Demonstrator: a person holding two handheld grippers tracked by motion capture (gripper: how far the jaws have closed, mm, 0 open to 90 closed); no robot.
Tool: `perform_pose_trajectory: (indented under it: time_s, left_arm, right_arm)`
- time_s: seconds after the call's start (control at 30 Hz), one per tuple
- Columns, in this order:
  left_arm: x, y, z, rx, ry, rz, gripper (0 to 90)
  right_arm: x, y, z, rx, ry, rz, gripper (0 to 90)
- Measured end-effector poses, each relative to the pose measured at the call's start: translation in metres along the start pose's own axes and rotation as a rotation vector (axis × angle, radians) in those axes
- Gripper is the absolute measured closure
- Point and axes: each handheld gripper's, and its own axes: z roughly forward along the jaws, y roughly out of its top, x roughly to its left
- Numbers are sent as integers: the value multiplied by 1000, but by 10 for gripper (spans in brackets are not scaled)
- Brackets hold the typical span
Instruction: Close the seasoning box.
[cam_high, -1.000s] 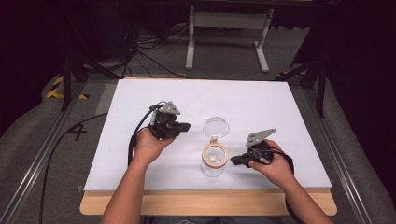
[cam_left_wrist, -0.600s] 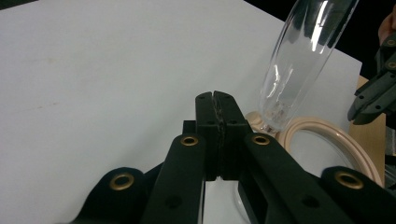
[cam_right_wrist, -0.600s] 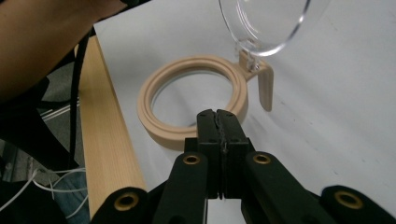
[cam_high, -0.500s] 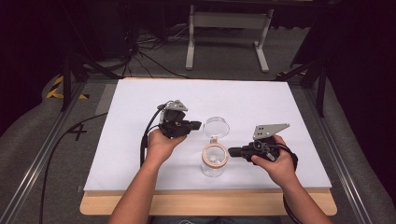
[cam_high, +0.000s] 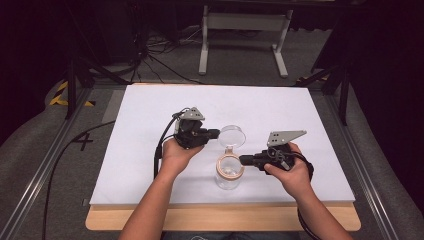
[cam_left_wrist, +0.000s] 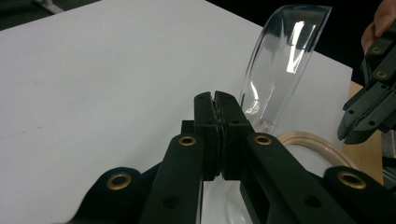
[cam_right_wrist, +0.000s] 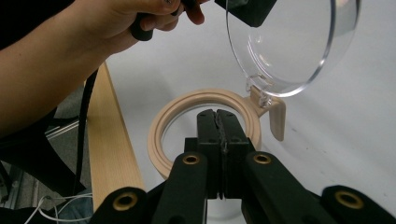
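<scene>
we are holding both grippers, left gripper (cam_high: 214, 133) and right gripper (cam_high: 243, 160), pressed together and pinching nothing, beside the clear jar (cam_high: 229, 175) with its hinged lid (cam_high: 233, 135) standing open.

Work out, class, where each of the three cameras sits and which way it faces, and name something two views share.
High view: above the person's side, facing forward and down on the white table; both forearms, left gripper, right gripper.
Left gripper view: rides that gripper, looking along its shut jaws at the clear lid.
Right gripper view: looks along shut jaws at the jar's beige rim.
Shared: lid and rim.
</scene>
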Motion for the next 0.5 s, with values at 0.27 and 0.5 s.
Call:
perform_pose_trajectory:
  time_s: [0.27,0.5]
  left_arm:
    - [-7,0,-5,8,-8,30,884]
    - [-17,2,-11,30,-30,83,881]
  right_arm:
    - [3,8,6,-12,29,-9,894]
    - [5,12,7,-12,42,-17,887]
